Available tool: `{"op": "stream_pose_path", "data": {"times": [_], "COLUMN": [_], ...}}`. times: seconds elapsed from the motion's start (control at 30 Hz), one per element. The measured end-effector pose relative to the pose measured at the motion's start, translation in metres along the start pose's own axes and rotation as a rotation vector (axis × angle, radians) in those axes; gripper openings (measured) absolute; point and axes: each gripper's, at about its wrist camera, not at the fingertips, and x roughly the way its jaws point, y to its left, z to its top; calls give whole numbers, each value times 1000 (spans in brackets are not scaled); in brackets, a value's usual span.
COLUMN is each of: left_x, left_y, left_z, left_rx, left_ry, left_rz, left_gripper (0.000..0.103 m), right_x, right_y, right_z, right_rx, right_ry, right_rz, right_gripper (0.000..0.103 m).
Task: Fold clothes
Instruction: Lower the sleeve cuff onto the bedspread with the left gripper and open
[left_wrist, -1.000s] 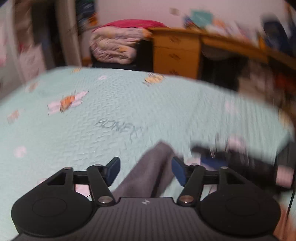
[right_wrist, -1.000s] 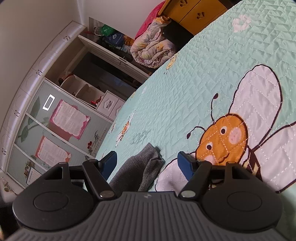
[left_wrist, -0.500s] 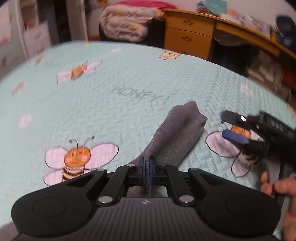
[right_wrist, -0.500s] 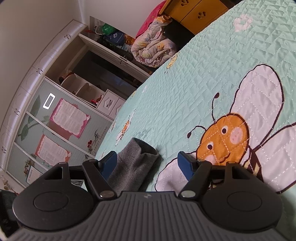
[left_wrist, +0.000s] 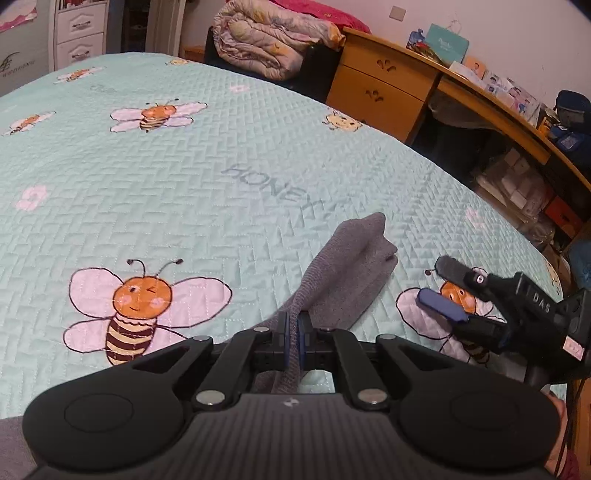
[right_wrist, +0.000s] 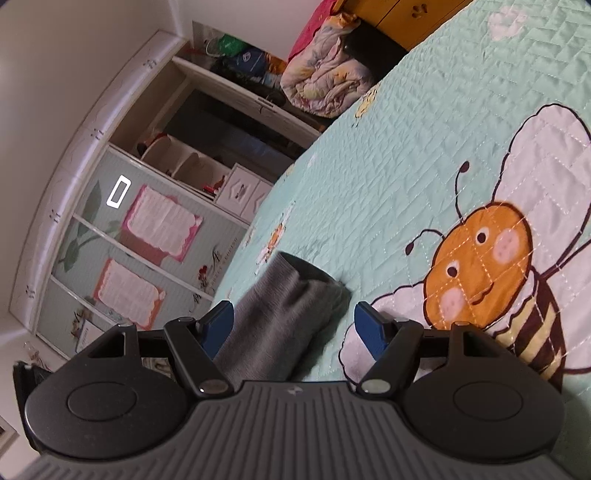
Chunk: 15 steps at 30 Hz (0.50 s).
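**Thin pinch on a soft sock**

The left gripper (left_wrist: 293, 341) is pressed together on one edge of the grey sock (left_wrist: 354, 269), which lies long on the bedspread (left_wrist: 221, 184). I judge the grip is thin: a quick pull could let the ribbed knit slip out, or drag the whole sock instead of folding it. The cloth is soft and limp, the quilted bedspread a little slippery. The right gripper (right_wrist: 293, 325) is spread wide around the sock's open cuff and holds nothing.

The sock (left_wrist: 347, 273) lies on the bedspread (left_wrist: 184, 192), stretching ahead from the left gripper (left_wrist: 294, 334); the right gripper (left_wrist: 448, 291) sits to its right.
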Motion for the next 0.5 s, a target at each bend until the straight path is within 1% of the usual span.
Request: {"op": "stream_pose_path", "data": {"times": [0.17, 0.37, 0.4, 0.43, 0.5], "left_x": [-2, 10, 12, 14, 18], "left_y": [4, -15, -18, -22, -28], "left_z": [-2, -16, -18, -21, -25], "left_rx": [-23, 92, 111, 131, 171], "left_ry": [-8, 65, 78, 91, 116], "left_rz": [-6, 11, 14, 17, 23], "left_gripper": [6, 6, 6, 9, 9], "right_x": [3, 3, 3, 2, 3], "right_y": [1, 0, -1, -2, -1], "right_z": [-2, -3, -3, -3, -4], "right_rx": [-13, -8, -5, -3, -13], "right_ry": [14, 15, 13, 11, 12], "right_rz": [-8, -2, -1, -1, -8], "right_gripper": [72, 72, 72, 72, 72]}}
